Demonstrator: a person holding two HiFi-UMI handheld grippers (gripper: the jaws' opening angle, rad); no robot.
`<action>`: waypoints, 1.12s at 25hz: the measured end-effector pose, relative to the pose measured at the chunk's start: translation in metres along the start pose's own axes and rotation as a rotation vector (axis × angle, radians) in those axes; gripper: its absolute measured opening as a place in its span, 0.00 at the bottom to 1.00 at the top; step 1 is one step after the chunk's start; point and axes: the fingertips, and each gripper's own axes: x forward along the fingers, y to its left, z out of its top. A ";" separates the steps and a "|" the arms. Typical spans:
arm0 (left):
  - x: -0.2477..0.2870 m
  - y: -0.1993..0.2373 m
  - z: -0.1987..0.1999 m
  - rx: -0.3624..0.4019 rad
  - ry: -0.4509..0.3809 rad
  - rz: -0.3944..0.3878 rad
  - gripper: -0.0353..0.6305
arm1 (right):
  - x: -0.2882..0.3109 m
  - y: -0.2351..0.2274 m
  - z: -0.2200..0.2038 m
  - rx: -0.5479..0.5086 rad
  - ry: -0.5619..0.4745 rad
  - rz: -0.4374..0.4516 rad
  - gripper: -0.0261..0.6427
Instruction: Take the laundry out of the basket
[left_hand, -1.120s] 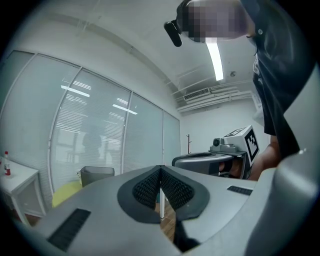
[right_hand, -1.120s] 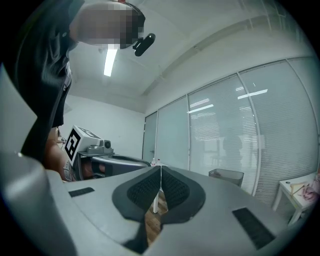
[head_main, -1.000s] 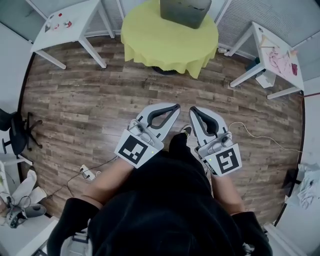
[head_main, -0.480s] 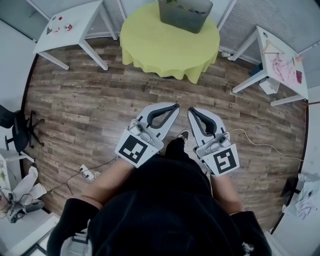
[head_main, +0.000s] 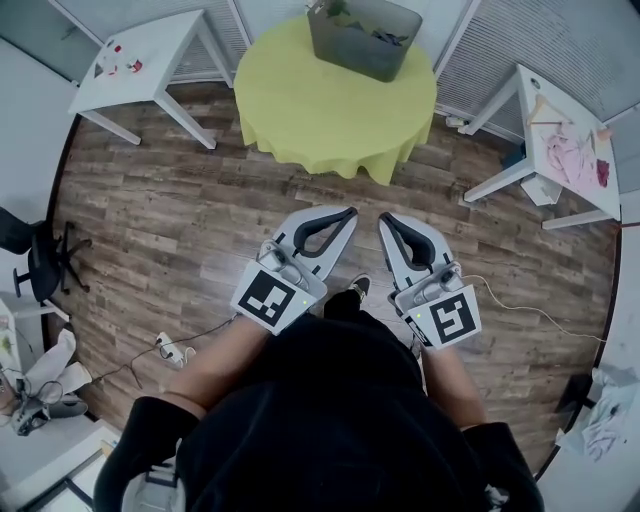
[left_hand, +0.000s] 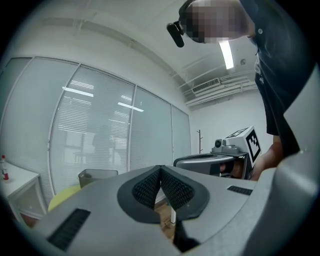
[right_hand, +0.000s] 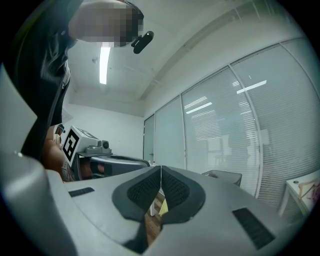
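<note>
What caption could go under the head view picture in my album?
Left gripper and right gripper, both shut and empty, point toward the laundry basket on the yellow table.

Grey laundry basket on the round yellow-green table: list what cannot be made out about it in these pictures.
- Head view: the grey laundry basket is cut off at the top edge, and its contents are too small to identify.
- Left gripper view: the body of the left gripper hides the basket's lower part, and its inside is not visible.
- Right gripper view: only the basket's rim shows above the right gripper.

The basket (head_main: 356, 50) is grey, the tablecloth (head_main: 330, 112) yellow-green, the floor (head_main: 170, 222) brown wood-grain.
</note>
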 end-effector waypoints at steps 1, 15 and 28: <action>0.007 0.001 0.001 0.002 0.000 0.006 0.07 | 0.000 -0.008 -0.001 0.005 -0.002 0.002 0.07; 0.078 -0.001 0.011 0.030 -0.032 0.045 0.07 | -0.003 -0.081 -0.003 0.010 -0.011 0.032 0.07; 0.115 0.059 0.003 -0.002 -0.034 0.023 0.07 | 0.051 -0.116 -0.008 -0.010 0.010 0.021 0.07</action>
